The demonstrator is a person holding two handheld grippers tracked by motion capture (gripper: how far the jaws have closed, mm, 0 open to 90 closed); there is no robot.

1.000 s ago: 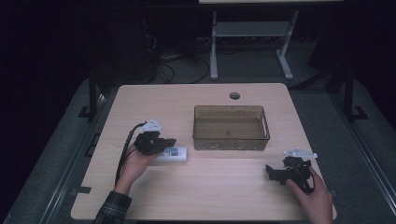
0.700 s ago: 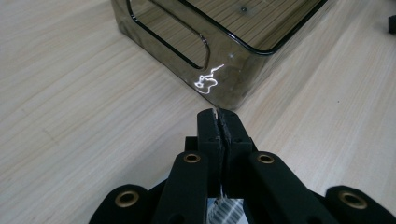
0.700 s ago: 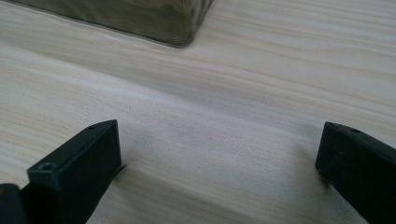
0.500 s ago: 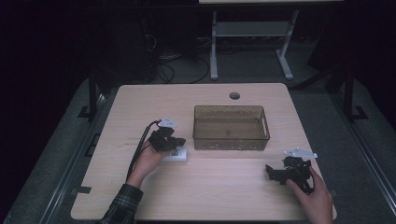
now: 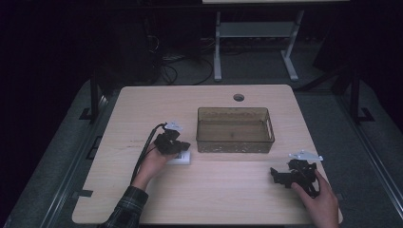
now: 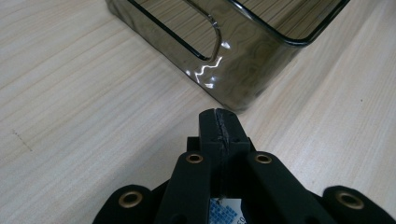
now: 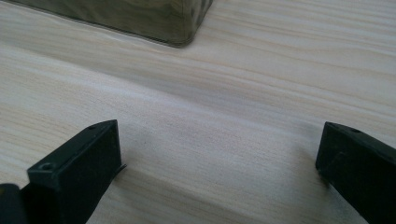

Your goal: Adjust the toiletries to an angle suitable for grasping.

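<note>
My left gripper [image 5: 180, 146] is shut, its two black jaws pressed flat together with nothing between the tips [image 6: 219, 126]. It hovers low over a small white packet [image 5: 180, 159] with blue print [image 6: 223, 211] that lies flat on the table, just left of the near left corner of a smoky clear plastic bin [image 5: 235, 129]. The bin's corner [image 6: 243, 79] stands close ahead of the left jaws. My right gripper [image 5: 281, 176] rests near the table's front right, open, its jaws wide apart over bare wood [image 7: 219, 158], with the bin's corner [image 7: 140, 18] farther off.
The light wooden table [image 5: 142, 109] has a round cable hole [image 5: 238, 97] behind the bin. A black cable [image 5: 142, 156] trails from the left gripper along the forearm. Beyond the table, a white stand [image 5: 252, 33] rises from the dark floor.
The left gripper moved right and a little down, toward the bin's corner, and now covers part of the white packet. The right gripper stayed in place.
</note>
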